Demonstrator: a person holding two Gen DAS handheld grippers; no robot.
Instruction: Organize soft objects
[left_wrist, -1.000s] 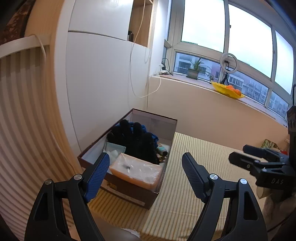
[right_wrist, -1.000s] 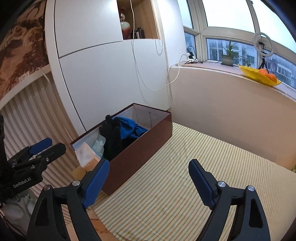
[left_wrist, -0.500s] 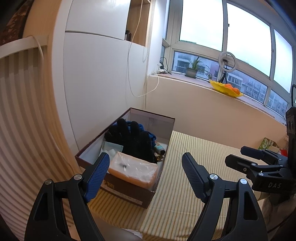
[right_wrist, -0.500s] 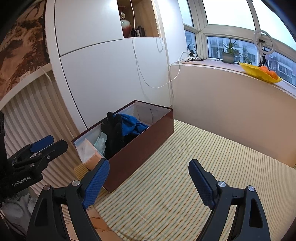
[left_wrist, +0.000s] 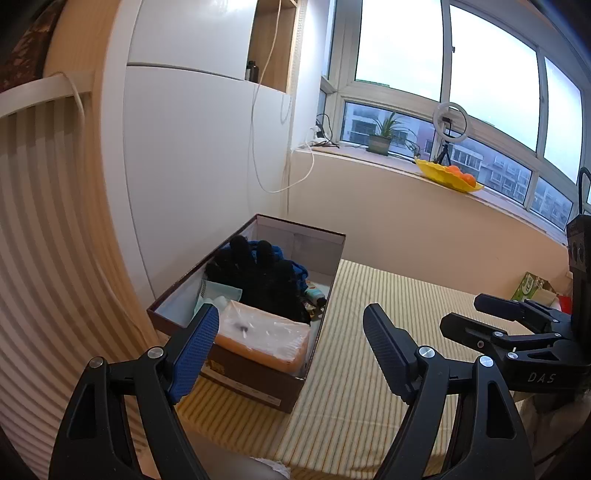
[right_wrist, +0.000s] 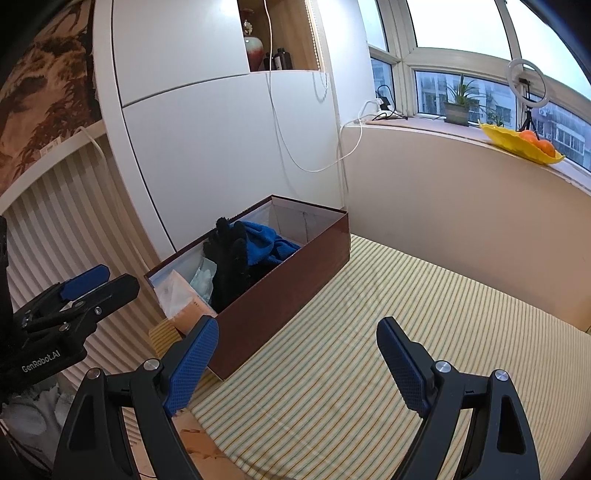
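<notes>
A brown cardboard box (left_wrist: 255, 380) stands on a striped mat (left_wrist: 373, 325). Inside lie a black glove (left_wrist: 258, 277), a blue cloth (left_wrist: 299, 271), an orange tissue pack in clear wrap (left_wrist: 262, 334) and a pale packet (left_wrist: 218, 297). The box (right_wrist: 280, 295), glove (right_wrist: 231, 258) and blue cloth (right_wrist: 262, 242) also show in the right wrist view. My left gripper (left_wrist: 290, 349) is open and empty, above the box's near end. My right gripper (right_wrist: 297, 363) is open and empty, over the mat to the right of the box.
A white cabinet (right_wrist: 207, 133) with a hanging cable (right_wrist: 295, 162) stands behind the box. A ribbed panel (left_wrist: 40, 229) runs on the left. The windowsill carries a plant (left_wrist: 382, 138), a ring light (left_wrist: 448, 120) and a yellow fruit dish (left_wrist: 448, 177). A green carton (left_wrist: 532, 286) sits far right.
Both grippers have drawn back and up a little from the box; it looks slightly smaller and farther. Both stay open and empty.
</notes>
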